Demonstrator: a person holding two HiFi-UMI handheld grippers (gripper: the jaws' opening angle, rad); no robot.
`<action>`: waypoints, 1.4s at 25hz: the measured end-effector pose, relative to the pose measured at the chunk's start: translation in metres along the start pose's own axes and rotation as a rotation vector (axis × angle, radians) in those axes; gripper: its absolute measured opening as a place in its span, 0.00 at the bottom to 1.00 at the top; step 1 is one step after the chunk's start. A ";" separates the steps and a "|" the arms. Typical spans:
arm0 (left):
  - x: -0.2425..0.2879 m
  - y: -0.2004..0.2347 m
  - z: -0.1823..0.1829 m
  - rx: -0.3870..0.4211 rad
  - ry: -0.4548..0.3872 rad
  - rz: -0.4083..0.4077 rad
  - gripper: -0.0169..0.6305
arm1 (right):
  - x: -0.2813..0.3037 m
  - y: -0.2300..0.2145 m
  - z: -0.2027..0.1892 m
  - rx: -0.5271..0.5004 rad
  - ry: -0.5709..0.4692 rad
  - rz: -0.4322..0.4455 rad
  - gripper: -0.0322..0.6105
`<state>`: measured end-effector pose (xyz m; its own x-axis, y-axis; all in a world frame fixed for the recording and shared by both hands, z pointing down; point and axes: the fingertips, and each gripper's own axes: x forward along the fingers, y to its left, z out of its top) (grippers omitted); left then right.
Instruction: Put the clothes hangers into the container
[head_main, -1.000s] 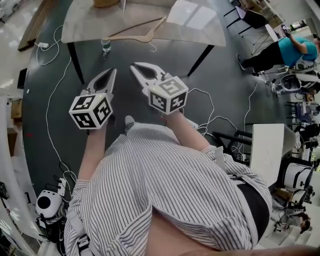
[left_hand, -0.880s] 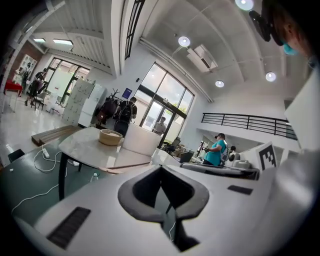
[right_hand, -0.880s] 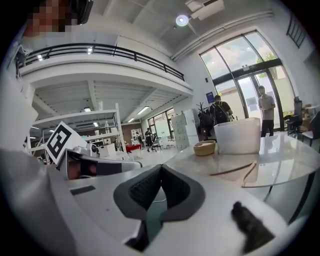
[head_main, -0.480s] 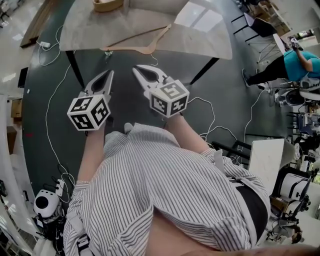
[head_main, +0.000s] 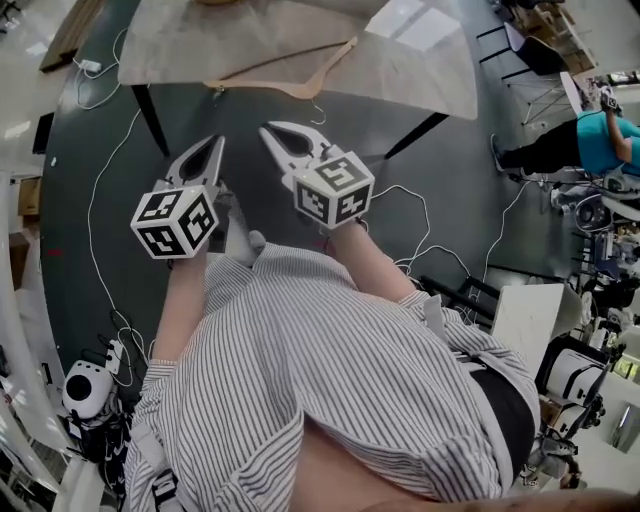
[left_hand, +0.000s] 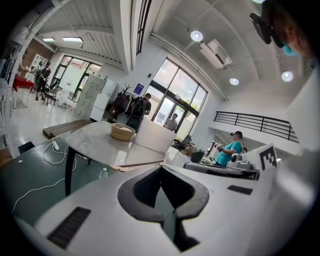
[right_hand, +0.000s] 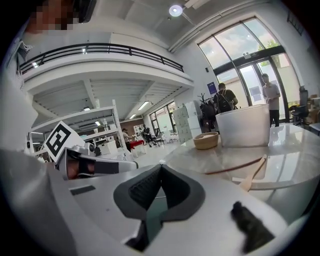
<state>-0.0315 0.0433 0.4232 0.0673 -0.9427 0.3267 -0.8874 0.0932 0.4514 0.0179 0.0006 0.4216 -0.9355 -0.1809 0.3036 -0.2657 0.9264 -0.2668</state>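
2 closed grippers (head_main: 217, 140) (head_main: 266, 129), now nearer the table (head_main: 420, 72)

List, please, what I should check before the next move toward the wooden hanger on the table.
1. Left gripper empty: ok, jaws together, nothing between them.
2. Right gripper empty: ok, the same.
3. Jaws opened for a grasp: not ok, both are shut.
4. Hanger free to take: ok, it lies flat on the table, near its edge.
5. Grippers at the hanger: not ok, both are short of the table.
6. Room inside the container: cannot tell, its inside is hidden.
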 end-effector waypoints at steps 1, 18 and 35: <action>0.003 0.004 0.002 -0.002 0.004 0.001 0.04 | 0.006 -0.001 -0.001 -0.001 0.007 0.001 0.07; 0.094 0.095 0.092 -0.001 0.021 -0.101 0.04 | 0.139 -0.061 0.053 -0.048 0.062 -0.052 0.07; 0.164 0.149 0.145 0.085 0.117 -0.232 0.04 | 0.224 -0.105 0.095 0.012 0.032 -0.145 0.07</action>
<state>-0.2184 -0.1441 0.4236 0.3213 -0.8917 0.3188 -0.8770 -0.1532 0.4554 -0.1864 -0.1682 0.4310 -0.8792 -0.3020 0.3684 -0.4005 0.8874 -0.2284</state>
